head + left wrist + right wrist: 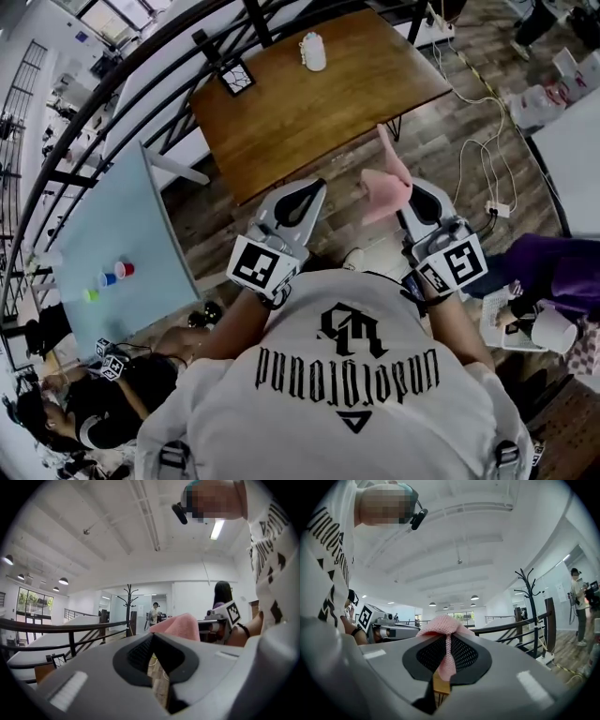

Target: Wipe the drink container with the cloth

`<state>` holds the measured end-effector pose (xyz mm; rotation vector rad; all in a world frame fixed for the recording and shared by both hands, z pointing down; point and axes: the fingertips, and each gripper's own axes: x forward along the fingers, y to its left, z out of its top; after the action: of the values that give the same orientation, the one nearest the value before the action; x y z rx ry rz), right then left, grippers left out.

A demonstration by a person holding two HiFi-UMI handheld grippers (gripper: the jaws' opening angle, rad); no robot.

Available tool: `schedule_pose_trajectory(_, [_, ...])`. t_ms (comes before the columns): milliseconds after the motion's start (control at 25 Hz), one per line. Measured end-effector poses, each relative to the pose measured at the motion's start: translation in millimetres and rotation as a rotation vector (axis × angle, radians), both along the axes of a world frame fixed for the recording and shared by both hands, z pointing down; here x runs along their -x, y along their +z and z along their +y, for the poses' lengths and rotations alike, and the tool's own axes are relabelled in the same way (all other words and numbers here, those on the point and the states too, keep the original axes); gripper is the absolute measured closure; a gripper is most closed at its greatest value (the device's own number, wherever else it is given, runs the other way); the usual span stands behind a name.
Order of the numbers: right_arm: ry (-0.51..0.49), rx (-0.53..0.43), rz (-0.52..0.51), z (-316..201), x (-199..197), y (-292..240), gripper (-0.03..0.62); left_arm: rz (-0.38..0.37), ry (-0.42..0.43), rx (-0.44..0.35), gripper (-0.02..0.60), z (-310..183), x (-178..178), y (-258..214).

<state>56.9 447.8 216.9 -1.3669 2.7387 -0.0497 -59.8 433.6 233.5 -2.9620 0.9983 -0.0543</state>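
Note:
The drink container (314,52), a white lidded cup, stands at the far edge of a brown wooden table (309,112). Both grippers are held short of the table's near edge, pointing level toward it. My right gripper (411,195) is shut on a pink cloth (384,186), which sticks up and out from between its jaws; the right gripper view shows the cloth (443,627) pinched in the closed jaws. My left gripper (302,199) is shut with nothing in it, and its jaws meet in the left gripper view (152,644). The cloth (180,625) shows to its right.
A small black-framed marker card (234,77) lies on the table's left corner. A pale blue table (122,234) with small coloured cups (117,272) stands to the left. A black railing (141,84) curves behind. Cables (478,150) trail on the floor at right. People sit at lower right and lower left.

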Motion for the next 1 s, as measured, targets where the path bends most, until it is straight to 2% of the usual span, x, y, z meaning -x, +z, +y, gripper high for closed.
schedule_pose_trajectory(120, [-0.005, 0.007, -0.002, -17, -8, 2, 0.569, -0.004, -0.008, 0.022, 0.532, -13, -10, -1])
schedule_pose_trajectory(520, [0.009, 0.026, 0.017, -86, -11, 5, 0.569, 0.019, 0.008, -0.002, 0.532, -90, -16, 3])
schedule_pose_trajectory(800, [0.013, 0.037, 0.013, -147, 5, 10, 0.569, 0.025, 0.027, -0.008, 0.532, -151, 0, 4])
schedule_pose_trajectory(1000, [0.036, 0.032, 0.008, -195, 22, 2, 0.569, 0.017, 0.057, 0.050, 0.532, -191, 17, -1])
